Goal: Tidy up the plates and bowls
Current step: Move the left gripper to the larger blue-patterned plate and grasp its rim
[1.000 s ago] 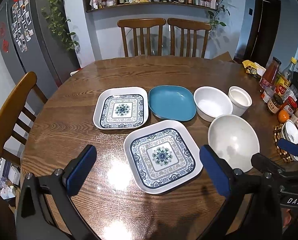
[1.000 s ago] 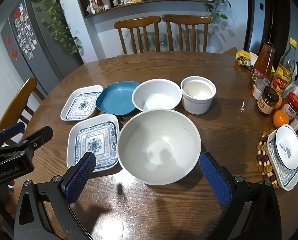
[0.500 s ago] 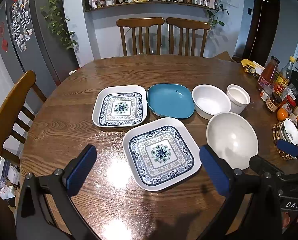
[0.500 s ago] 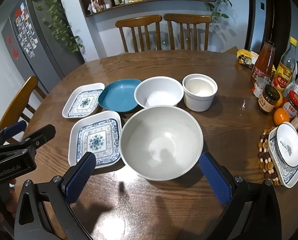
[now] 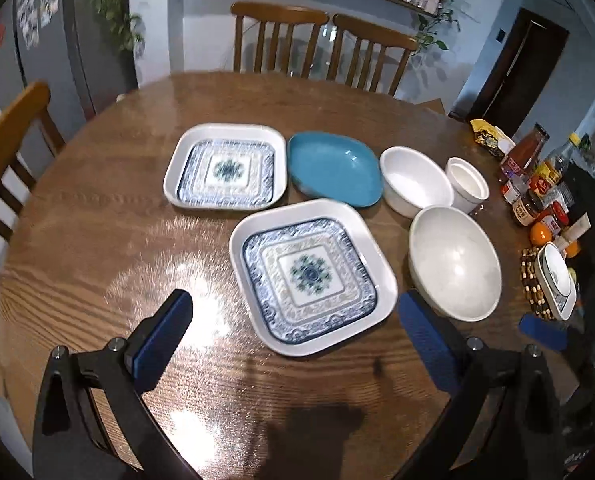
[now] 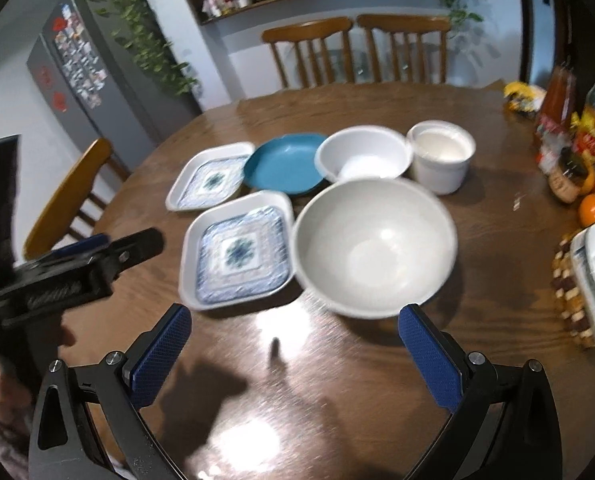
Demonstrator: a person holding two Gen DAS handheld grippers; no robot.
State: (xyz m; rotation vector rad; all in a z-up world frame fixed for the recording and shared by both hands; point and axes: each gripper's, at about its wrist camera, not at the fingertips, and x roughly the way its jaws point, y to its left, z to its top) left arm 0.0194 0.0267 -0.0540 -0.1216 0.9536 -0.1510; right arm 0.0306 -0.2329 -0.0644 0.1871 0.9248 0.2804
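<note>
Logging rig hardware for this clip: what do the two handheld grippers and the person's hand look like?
Both the left gripper and the right gripper have black angular frames with triangular cut-outs, silver screw heads and blue cross-hatched finger pads. Seen from the right wrist camera, the left gripper's black body carries blurred lettering, and the bare hand shows a light pinkish sleeve. No cables are visible.
</note>
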